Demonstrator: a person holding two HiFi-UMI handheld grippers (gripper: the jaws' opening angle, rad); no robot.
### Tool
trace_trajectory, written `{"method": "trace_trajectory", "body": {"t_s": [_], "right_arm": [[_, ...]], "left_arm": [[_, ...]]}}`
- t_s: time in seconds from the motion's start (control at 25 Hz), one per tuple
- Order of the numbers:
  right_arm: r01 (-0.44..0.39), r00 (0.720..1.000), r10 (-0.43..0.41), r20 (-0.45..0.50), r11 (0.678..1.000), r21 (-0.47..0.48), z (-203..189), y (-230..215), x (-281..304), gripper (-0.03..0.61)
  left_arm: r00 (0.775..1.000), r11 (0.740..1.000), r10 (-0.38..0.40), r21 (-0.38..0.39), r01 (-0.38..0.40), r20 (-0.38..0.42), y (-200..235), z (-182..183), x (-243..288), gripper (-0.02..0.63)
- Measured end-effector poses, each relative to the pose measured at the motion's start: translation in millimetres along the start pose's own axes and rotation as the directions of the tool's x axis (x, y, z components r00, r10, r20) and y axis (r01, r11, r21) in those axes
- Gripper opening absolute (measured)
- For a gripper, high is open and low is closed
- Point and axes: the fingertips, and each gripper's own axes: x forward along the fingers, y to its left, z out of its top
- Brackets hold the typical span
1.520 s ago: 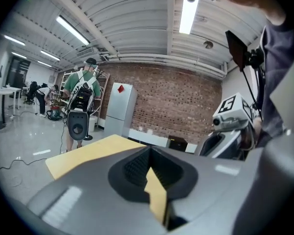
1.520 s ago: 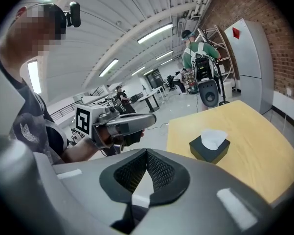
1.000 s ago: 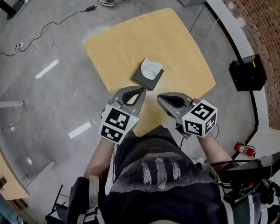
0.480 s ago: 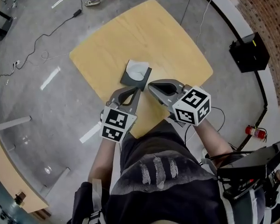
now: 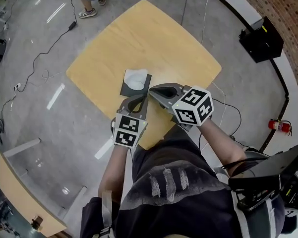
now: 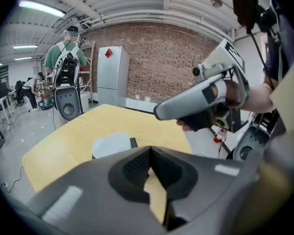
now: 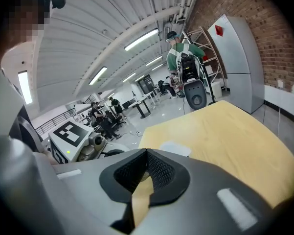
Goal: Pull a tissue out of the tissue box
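Currently the tissue box (image 5: 147,85), dark-sided and square, sits close to the middle of the wooden tabletop (image 5: 173,43), a little toward the corner nearest the person. A white tissue (image 5: 136,78) stands crumpled out of its top opening; neither gripper has hold of it.

Left gripper (image 5: 144,95): jaws together, nothing between them. Its tip lies over the tabletop just short of the box's near side, pointing down at it. Its own view shows the tissue just beyond the closed jaws.

Right gripper (image 5: 151,89): jaws together, empty. Its tip is just beside the box's near right corner; contact with the box cannot be told from the head view. It lies close alongside the left gripper, tips nearly meeting, and the marker cubes sit well back toward the person.

Both grippers come in over the tabletop's near corner. The grey floor (image 5: 49,133) around the tabletop carries a loose black cable (image 5: 37,58). A second person (image 6: 63,58) in a green top stands beyond the far edge.
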Motion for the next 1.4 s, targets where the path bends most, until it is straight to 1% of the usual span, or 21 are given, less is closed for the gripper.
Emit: {"method": "trace_trajectory", "body": {"t_s": [0.12, 0.24, 0.4, 0.48, 0.52, 0.56, 0.76, 0.92, 1.08, 1.32, 1.4], "right_arm": [[0.005, 1.0, -0.005, -0.013, 1.0, 0.0, -2, -6, 9, -0.002], [0.015, 1.0, -0.014, -0.023, 0.999, 0.037, -7, -18, 18, 0.002], [0.026, 0.998, -0.023, -0.059, 0.998, 0.055, -12, -31, 31, 0.115], [0.057, 0.995, -0.053, -0.08, 0.997, 0.054, -17, -40, 38, 0.188], [0.074, 0.994, -0.07, -0.087, 0.996, 0.053, -19, -45, 42, 0.215], [0.088, 0.992, -0.083, -0.093, 0.995, 0.051, -21, -50, 45, 0.224], [0.119, 0.986, -0.115, -0.124, 0.993, 0.026, -25, -68, 56, 0.229], [0.141, 0.98, -0.135, -0.145, 0.99, 0.029, -26, -84, 66, 0.229], [0.136, 0.977, -0.129, -0.169, 0.99, 0.031, -31, -92, 75, 0.229], [0.139, 0.972, -0.125, -0.197, 0.988, 0.059, -34, -99, 92, 0.229], [0.139, 0.97, -0.125, -0.206, 0.989, 0.053, -34, -98, 96, 0.224]], "left_arm": [[1.0, 1.0, -0.01, -0.008, 0.01, -0.006, 1, -2, 4, 0.003], [1.0, 1.0, -0.012, -0.015, 0.012, -0.015, 1, -6, 7, 0.003], [0.999, 1.0, -0.02, -0.021, 0.019, -0.049, 1, -12, 11, 0.003], [0.998, 0.999, -0.028, -0.034, 0.026, -0.06, -1, -15, 13, 0.003], [0.997, 0.999, -0.029, -0.035, 0.027, -0.065, -1, -17, 13, 0.003], [0.997, 0.999, -0.029, -0.033, 0.027, -0.071, -2, -18, 14, 0.003], [0.995, 0.999, -0.034, -0.029, 0.032, -0.09, -5, -20, 18, 0.003], [0.995, 0.999, -0.034, -0.036, 0.031, -0.093, -4, -19, 16, 0.003], [0.995, 0.999, -0.025, -0.043, 0.021, -0.094, -3, -20, 14, 0.003], [0.996, 0.999, -0.001, -0.054, -0.003, -0.093, 3, -22, 7, 0.003], [0.996, 0.998, 0.006, -0.061, -0.011, -0.091, 7, -23, 3, 0.003]]}}
